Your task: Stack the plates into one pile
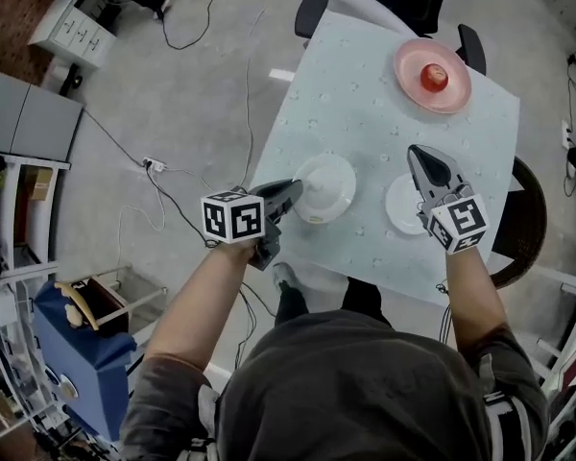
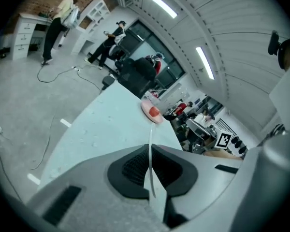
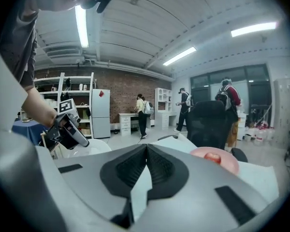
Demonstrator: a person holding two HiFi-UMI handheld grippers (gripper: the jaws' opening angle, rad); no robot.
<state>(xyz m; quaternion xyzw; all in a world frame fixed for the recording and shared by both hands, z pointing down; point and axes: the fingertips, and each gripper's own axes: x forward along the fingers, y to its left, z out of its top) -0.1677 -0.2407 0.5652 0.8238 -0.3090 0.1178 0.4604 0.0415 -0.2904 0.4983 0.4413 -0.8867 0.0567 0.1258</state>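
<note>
My left gripper is shut on the left rim of a white plate. That rim shows edge-on as a thin white line between the pads. A second white plate lies on the pale table, partly under my right gripper. Its pads meet at the tips, with no plate seen between them. A pink plate holding a red apple sits at the far right of the table. In the right gripper view the held white plate is at the left.
Black chairs stand at the table's far edge, and a dark round seat is at its right. On the floor to the left are cables and a blue cart. People stand far off by white desks.
</note>
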